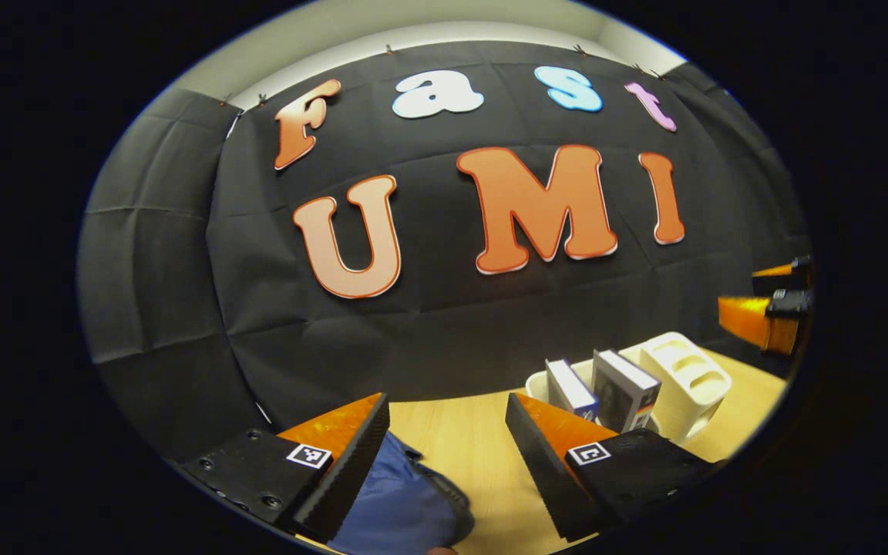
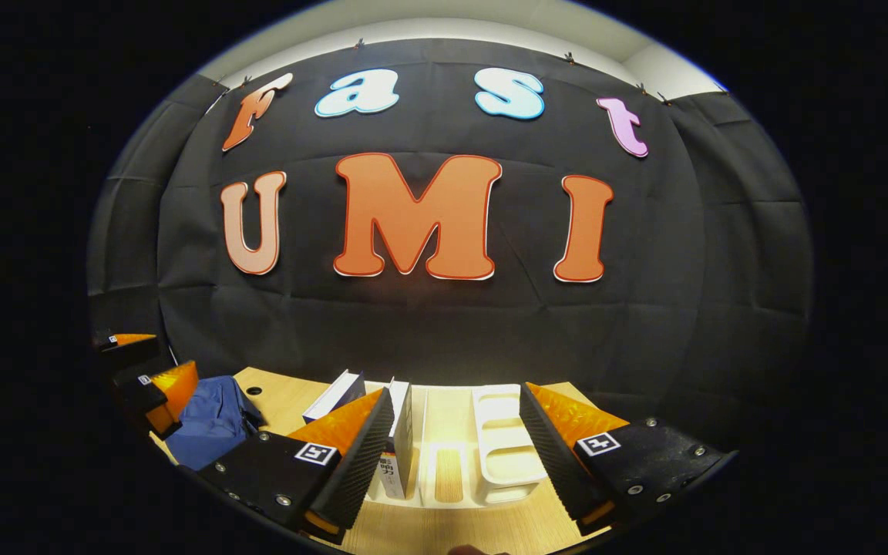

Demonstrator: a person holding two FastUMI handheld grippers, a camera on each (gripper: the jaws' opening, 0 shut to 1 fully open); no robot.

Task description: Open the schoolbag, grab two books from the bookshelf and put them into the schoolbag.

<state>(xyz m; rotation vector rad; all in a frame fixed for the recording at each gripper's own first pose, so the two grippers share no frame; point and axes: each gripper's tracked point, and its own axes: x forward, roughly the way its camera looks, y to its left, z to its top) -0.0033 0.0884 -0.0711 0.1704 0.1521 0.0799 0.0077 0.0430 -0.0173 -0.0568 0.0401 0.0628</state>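
Blue fabric of the schoolbag [image 1: 405,501] sits at the bottom centre of the left gripper view, on the wooden table [image 1: 467,439], just behind the spread, empty left gripper [image 1: 448,432]. Two books [image 2: 398,432] stand in the white bookshelf [image 2: 502,455] at the lower centre of the right gripper view, where the right gripper [image 2: 455,432] hangs wide apart, pinching nothing.

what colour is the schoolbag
Blue; the schoolbag shows best in the right gripper view.
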